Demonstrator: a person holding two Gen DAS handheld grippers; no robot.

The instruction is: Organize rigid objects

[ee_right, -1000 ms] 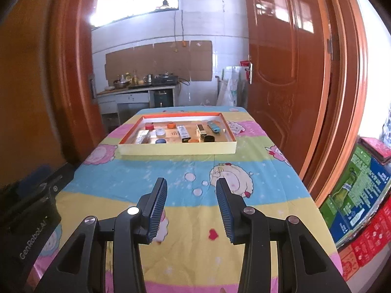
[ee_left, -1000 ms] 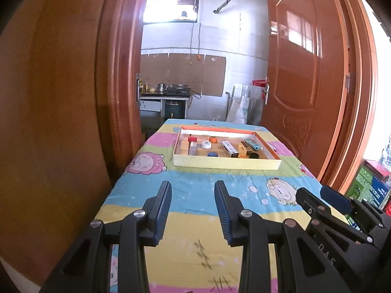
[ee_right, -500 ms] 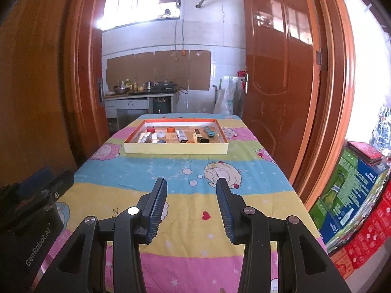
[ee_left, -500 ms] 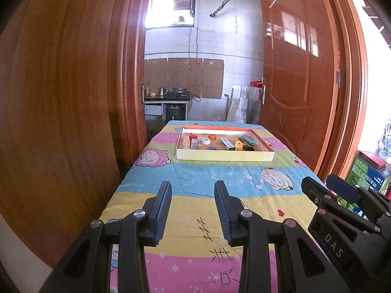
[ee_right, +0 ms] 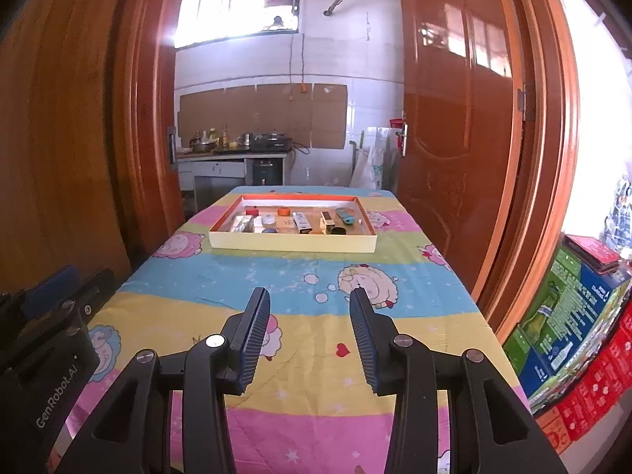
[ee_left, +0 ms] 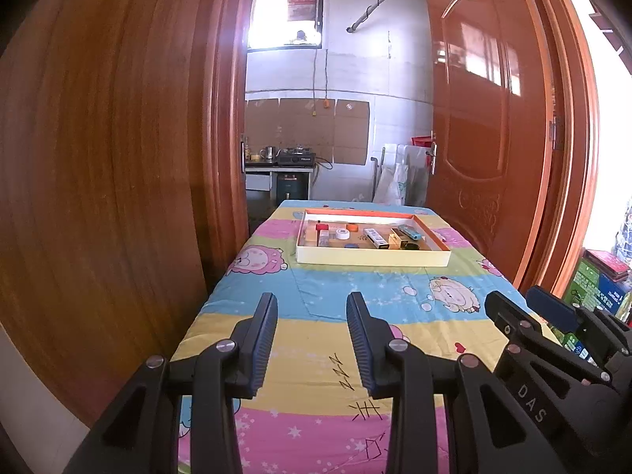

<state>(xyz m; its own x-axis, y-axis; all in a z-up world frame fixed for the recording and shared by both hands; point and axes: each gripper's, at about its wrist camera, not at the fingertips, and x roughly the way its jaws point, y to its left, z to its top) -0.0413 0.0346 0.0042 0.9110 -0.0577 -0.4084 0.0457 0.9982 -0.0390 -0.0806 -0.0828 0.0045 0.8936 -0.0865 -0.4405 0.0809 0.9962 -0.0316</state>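
Observation:
A shallow cream box with an orange inner rim (ee_left: 371, 257) (ee_right: 292, 243) lies at the far end of the table. It holds several small items: a red cap (ee_left: 322, 227), a white round piece (ee_left: 342, 234), a black cap (ee_left: 412, 247), a blue lighter (ee_right: 346, 215). My left gripper (ee_left: 312, 306) is open and empty, held over the table's near end. My right gripper (ee_right: 310, 300) is open and empty beside it, far from the box.
The table wears a colourful cartoon cloth (ee_right: 300, 276). Wooden door panels stand close on the left (ee_left: 98, 177) and right (ee_left: 493, 138). Cartons (ee_right: 572, 308) are stacked by the table's right side. A kitchen counter (ee_right: 233, 152) lies beyond.
Both grippers have pulled back from the box toward the table's near end and risen a little; the box looks smaller and farther. Both stay open and empty.

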